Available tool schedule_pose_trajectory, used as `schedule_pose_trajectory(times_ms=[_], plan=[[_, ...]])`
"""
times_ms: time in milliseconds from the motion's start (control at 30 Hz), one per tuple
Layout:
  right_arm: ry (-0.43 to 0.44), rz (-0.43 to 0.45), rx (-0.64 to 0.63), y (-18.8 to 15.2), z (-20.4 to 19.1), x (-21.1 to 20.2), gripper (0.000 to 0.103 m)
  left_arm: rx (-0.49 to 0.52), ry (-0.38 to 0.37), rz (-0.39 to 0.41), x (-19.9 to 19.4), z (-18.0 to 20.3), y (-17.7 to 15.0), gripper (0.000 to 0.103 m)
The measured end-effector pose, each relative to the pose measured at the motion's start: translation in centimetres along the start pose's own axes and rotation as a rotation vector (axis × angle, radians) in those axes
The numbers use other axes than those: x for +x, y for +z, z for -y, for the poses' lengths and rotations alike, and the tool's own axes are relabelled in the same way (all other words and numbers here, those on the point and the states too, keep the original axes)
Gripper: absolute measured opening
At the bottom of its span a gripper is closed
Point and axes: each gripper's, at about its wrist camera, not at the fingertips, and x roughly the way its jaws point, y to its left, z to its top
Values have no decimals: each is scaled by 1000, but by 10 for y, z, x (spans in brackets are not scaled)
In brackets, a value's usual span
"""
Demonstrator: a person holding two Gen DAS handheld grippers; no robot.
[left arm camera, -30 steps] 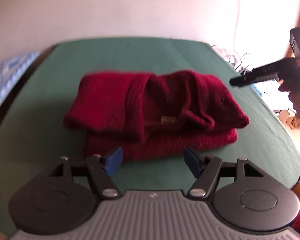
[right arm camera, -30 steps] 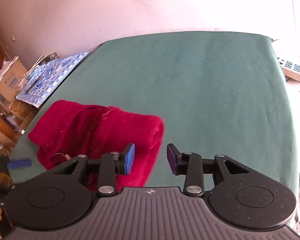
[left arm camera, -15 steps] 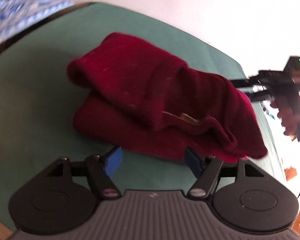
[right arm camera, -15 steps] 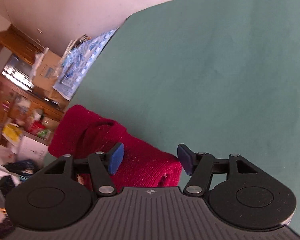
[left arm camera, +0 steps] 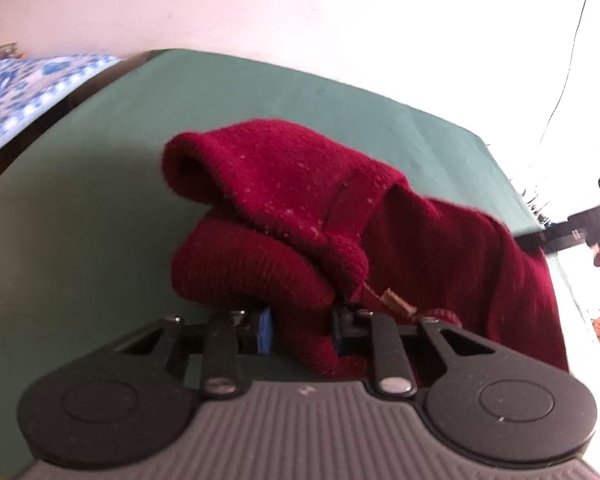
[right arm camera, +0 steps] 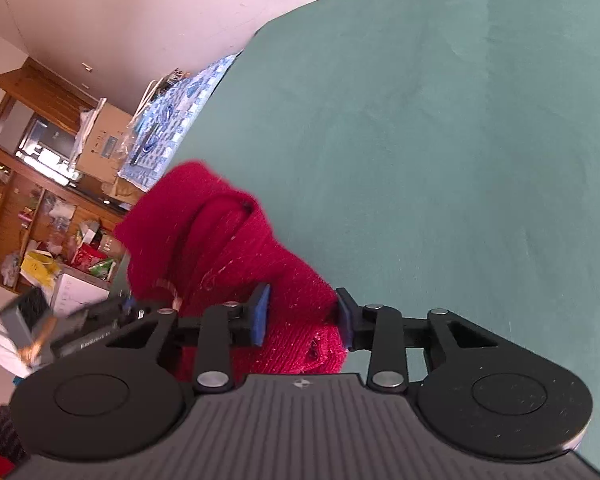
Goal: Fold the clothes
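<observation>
My left tool and right tool are both closing on opposite near corners of the red sweater, which lies lengthwise left-to-right on the green table.

Green table wide open beyond and right of the red sweater, nothing on it. Sweater bunched into a tall lump at the near edge, filling both the left gripper and right gripper. Blue patterned cloth borders the left side
</observation>
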Motion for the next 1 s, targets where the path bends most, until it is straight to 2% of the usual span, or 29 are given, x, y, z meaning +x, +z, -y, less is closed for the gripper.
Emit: schedule_pose_trajectory(times_ms=[300, 500, 567, 667, 733, 900, 1000], plan=[[-39, 40, 202, -70, -42, -1, 34, 216, -190, -117, 54, -29, 59, 23], [-63, 124, 392, -109, -88, 28, 34, 387, -336, -182, 93, -24, 98, 24], [-75, 156, 432, -115, -107, 44, 34, 435, -365, -194, 104, -22, 104, 31], [-86, 193, 460, -114, -127, 70, 37, 479, -385, -209, 119, -26, 112, 42], [-87, 188, 442, -106, -133, 79, 43, 496, -381, -206, 125, -35, 124, 44], [-121, 110, 302, -85, -129, 61, 46, 550, -298, -161, 93, -52, 119, 47], [-178, 148, 119, -63, -122, 16, 47, 522, -222, -134, 65, -67, 110, 47]])
